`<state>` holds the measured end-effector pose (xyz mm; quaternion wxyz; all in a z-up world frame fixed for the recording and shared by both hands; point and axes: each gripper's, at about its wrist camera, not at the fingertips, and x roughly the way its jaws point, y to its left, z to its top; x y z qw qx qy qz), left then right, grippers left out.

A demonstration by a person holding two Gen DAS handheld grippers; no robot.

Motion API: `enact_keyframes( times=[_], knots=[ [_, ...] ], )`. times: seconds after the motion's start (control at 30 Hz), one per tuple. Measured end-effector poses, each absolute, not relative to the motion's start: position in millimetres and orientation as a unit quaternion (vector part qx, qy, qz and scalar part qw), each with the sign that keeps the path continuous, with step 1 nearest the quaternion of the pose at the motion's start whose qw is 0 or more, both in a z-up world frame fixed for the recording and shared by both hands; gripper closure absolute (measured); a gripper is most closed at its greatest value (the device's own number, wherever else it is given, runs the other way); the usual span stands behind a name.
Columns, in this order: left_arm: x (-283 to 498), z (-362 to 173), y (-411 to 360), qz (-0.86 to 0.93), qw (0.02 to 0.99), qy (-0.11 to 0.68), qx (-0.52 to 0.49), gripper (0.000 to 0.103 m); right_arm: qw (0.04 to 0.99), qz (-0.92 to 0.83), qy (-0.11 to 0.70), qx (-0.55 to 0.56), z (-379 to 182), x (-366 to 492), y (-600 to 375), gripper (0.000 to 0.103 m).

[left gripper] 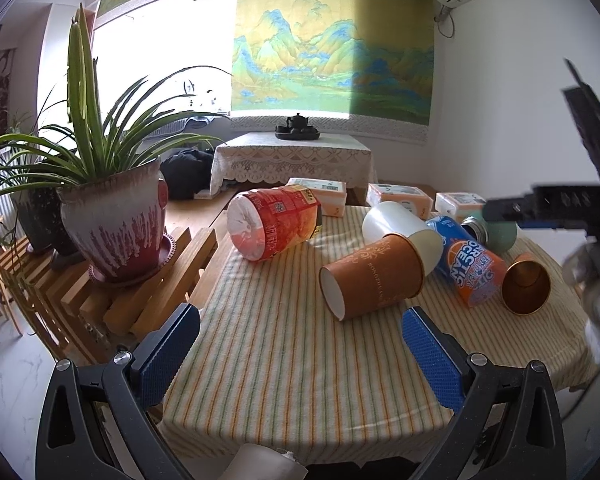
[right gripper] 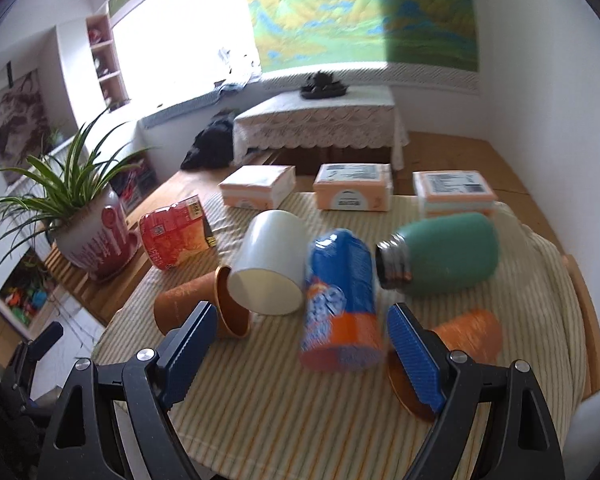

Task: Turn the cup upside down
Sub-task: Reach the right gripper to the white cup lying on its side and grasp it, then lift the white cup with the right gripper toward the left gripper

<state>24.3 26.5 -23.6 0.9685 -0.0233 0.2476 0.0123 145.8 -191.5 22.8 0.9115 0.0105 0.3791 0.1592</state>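
Observation:
Several cups lie on their sides on the striped tablecloth [left gripper: 276,360]. A brown paper cup [left gripper: 374,284] lies just ahead of my open, empty left gripper [left gripper: 300,344]; it also shows in the right wrist view [right gripper: 196,306]. A white cup [left gripper: 400,228] [right gripper: 270,260] lies behind it. A small copper cup [left gripper: 526,284] [right gripper: 460,340] lies at the right, partly behind my right finger. My right gripper [right gripper: 300,356] is open and empty, with a blue-orange can [right gripper: 342,300] lying between and ahead of its fingers.
A red-orange jar [left gripper: 274,222] and a green flask [right gripper: 444,254] also lie on the cloth. Three tissue packs [right gripper: 354,192] line the far edge. A potted plant [left gripper: 116,224] stands on a wooden rack at the left. A lace-covered table [left gripper: 292,156] stands behind.

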Motion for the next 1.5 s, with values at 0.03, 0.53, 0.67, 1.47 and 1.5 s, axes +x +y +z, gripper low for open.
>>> enact_keyframes(
  times=[0.03, 0.53, 0.67, 1.47, 1.5],
  knots=[
    [25, -25, 28, 0.015, 0.968, 0.249, -0.024, 0.001, 0.905, 0.166, 0.39, 0.008, 23, 156, -188, 0.019],
    [38, -43, 79, 0.055, 0.961, 0.265, -0.055, 0.001, 0.8, 0.177, 0.572, -0.035, -15, 297, -123, 0.02],
    [44, -49, 91, 0.062, 0.959, 0.27, -0.066, 0.001, 0.783, 0.183, 0.591, -0.067, -24, 303, -110, 0.021],
    [54, -57, 104, 0.074, 0.954, 0.281, -0.079, 0.001, 0.8, 0.179, 0.539, -0.193, -20, 310, -61, 0.033],
    [54, -57, 104, 0.074, 0.954, 0.281, -0.078, 0.001, 0.808, 0.178, 0.527, -0.193, -13, 309, -62, 0.033]
  ],
)
